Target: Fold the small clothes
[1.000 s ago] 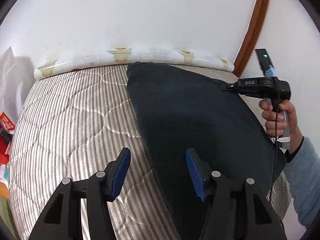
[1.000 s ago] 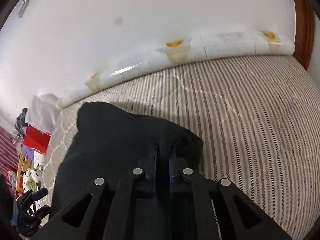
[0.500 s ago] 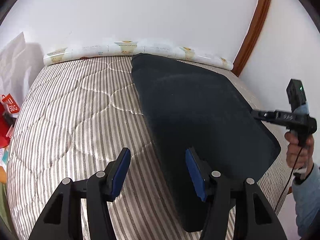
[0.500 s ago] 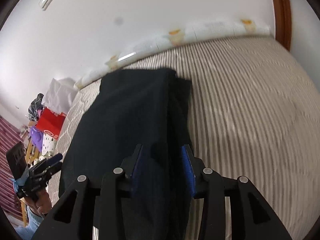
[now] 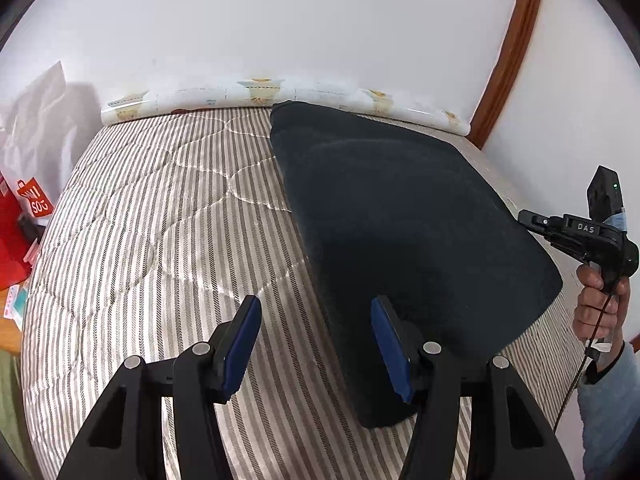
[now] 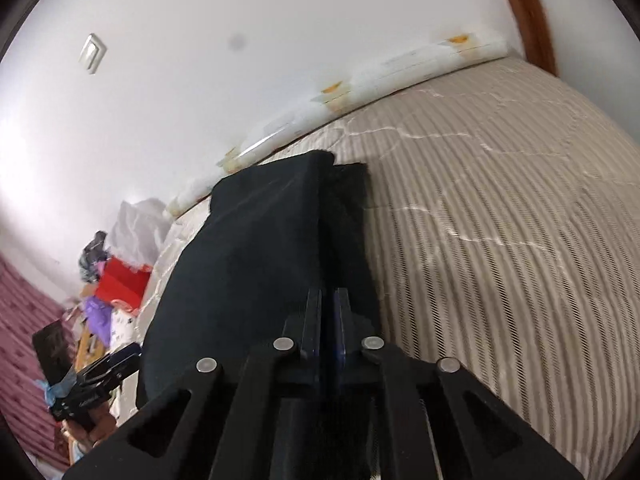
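Note:
A dark navy garment (image 5: 400,220) lies folded flat on the striped mattress (image 5: 160,220), reaching back to the wall. My left gripper (image 5: 316,304) hangs open over its near left edge. One blue pad is above the cloth and the other above the mattress, with nothing gripped. My right gripper (image 5: 525,216), held by a hand (image 5: 600,304), has its tip at the garment's right edge. In the right wrist view its jaws (image 6: 328,294) are closing, nearly together, with the garment's (image 6: 256,260) folded edge running into them. The left gripper (image 6: 132,350) shows at lower left.
A printed roll (image 5: 248,94) lies along the wall at the mattress's far edge. A red bag (image 5: 24,220) and a white bag (image 5: 36,120) stand off the left side. A wooden frame (image 5: 508,56) rises at the right corner. Striped mattress (image 6: 500,220) lies bare beside the garment.
The right gripper swung from the garment's far right part to its right edge, opened around the cloth, then closed again. The garment now lies flatter. The left gripper shifted slightly, still open.

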`<state>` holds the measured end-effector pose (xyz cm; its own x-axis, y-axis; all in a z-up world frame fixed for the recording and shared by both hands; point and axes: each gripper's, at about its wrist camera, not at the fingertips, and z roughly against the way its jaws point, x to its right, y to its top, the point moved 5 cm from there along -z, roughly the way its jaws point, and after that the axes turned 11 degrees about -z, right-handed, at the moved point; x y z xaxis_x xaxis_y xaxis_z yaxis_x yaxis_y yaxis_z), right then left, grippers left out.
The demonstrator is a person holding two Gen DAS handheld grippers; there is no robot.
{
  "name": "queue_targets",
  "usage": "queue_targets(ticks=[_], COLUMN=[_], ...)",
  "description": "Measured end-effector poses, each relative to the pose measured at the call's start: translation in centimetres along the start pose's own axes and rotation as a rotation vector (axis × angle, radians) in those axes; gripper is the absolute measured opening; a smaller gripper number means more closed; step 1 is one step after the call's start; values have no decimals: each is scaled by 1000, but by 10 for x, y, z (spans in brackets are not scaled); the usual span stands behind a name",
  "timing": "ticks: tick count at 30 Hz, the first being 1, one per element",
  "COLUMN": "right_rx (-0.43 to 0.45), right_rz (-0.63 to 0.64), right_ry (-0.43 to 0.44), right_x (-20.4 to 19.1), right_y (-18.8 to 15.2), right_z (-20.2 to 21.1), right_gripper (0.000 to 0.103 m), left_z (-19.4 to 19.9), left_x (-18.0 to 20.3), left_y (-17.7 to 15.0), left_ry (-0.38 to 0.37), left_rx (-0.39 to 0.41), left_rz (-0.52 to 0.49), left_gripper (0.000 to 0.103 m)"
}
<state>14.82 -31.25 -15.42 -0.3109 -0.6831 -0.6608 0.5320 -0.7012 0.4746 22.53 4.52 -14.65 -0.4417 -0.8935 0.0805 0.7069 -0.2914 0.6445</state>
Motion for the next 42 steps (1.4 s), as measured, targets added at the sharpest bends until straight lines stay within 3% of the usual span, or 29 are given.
queue_targets(ticks=[2, 4, 5, 12, 13, 14, 16, 20, 22, 27, 33, 37, 42], right_rx=[-9, -20, -16, -4, -11, -20, 14, 54, 61, 78, 142, 195, 210], right_rz=[-14, -29, -28, -7, 12, 36, 86, 56, 85, 103, 146, 167, 244], right_ry=[15, 17, 10, 21, 12, 13, 8, 7, -60, -90, -204, -249, -214], right_x=[3, 8, 9, 5, 3, 1, 2, 15, 17, 21, 18, 9, -20], right_y=[-5, -12, -17, -43, -47, -51, -52, -49, -52, -61, -67, -71, -82], right_z=[10, 18, 23, 30, 27, 25, 31, 46, 46, 57, 71, 82, 81], right_gripper=[14, 32, 36, 36, 25, 5, 3, 2, 3, 6, 6, 14, 29], left_z=[2, 4, 4, 1, 1, 1, 2, 4, 3, 6, 10, 12, 18], left_x=[3, 6, 8, 15, 16, 16, 16, 17, 19, 24, 30, 29, 34], left_y=[-3, -6, -8, -12, -13, -13, -13, -17, -19, -22, -30, -41, -54], left_ry=[-4, -9, -12, -12, -9, -9, -10, -5, -1, 7, 19, 44, 83], left_rx=[3, 5, 6, 3, 2, 1, -1, 6, 8, 17, 16, -6, -22], left_rz=[-6, -5, -4, -1, -2, -3, 4, 5, 9, 7, 17, 29, -4], left_gripper=[55, 55, 55, 55, 55, 55, 55, 55, 55, 55, 55, 55, 55])
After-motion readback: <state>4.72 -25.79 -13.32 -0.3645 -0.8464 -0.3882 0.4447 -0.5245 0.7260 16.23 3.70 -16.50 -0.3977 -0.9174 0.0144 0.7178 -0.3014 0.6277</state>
